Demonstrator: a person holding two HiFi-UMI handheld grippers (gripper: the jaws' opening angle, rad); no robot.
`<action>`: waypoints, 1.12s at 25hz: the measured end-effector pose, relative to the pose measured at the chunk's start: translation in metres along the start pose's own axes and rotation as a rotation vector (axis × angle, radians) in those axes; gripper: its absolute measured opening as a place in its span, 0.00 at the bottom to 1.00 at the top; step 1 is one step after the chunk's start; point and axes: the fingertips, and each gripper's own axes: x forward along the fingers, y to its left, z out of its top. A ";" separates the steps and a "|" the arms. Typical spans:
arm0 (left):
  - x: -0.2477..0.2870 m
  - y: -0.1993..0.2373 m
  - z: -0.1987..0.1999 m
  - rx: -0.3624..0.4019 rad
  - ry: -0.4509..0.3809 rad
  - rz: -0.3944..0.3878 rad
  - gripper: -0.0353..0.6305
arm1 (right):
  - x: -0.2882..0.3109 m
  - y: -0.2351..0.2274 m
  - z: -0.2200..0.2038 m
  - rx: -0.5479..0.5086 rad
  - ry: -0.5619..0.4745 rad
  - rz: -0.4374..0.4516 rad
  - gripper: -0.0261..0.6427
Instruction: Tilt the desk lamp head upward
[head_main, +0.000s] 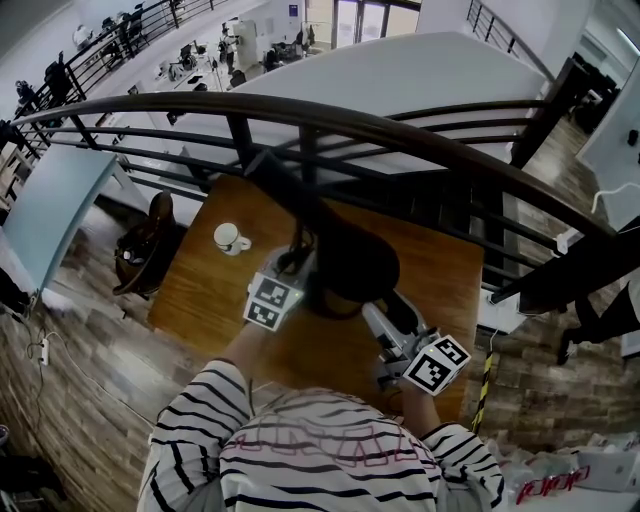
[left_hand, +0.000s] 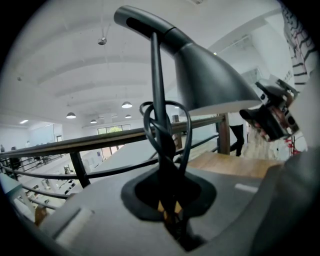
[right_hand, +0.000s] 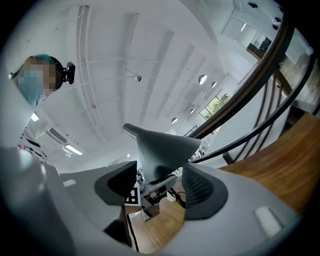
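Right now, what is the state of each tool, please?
Left tool: closed on the lamp stem.
Right tool: open, lamp head between its jaws, not gripped.

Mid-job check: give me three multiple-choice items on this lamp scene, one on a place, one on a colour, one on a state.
1. On the table, the cup stands:
A) left of the lamp head
B) right of the lamp head
C) on top of the lamp head

2. The lamp head is:
A) white
B) red
C) dark grey to black

3. The left gripper is:
A) wide open, nothing between its jaws
B) shut on the lamp stem
C) holding the cup

Key:
1 A, the head view shows the cup left of the lamp head.
2 C, it looks dark in all views.
3 B, its jaws pinch the thin stem.
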 end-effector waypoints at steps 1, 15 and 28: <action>0.000 0.000 0.000 0.000 0.000 0.001 0.09 | -0.002 0.001 0.003 -0.008 -0.004 -0.004 0.44; 0.000 0.000 -0.002 -0.014 0.006 -0.006 0.08 | -0.021 0.020 0.058 -0.124 -0.099 -0.058 0.46; 0.001 -0.002 0.000 -0.024 -0.007 0.000 0.08 | -0.026 0.050 0.129 -0.330 -0.186 -0.075 0.47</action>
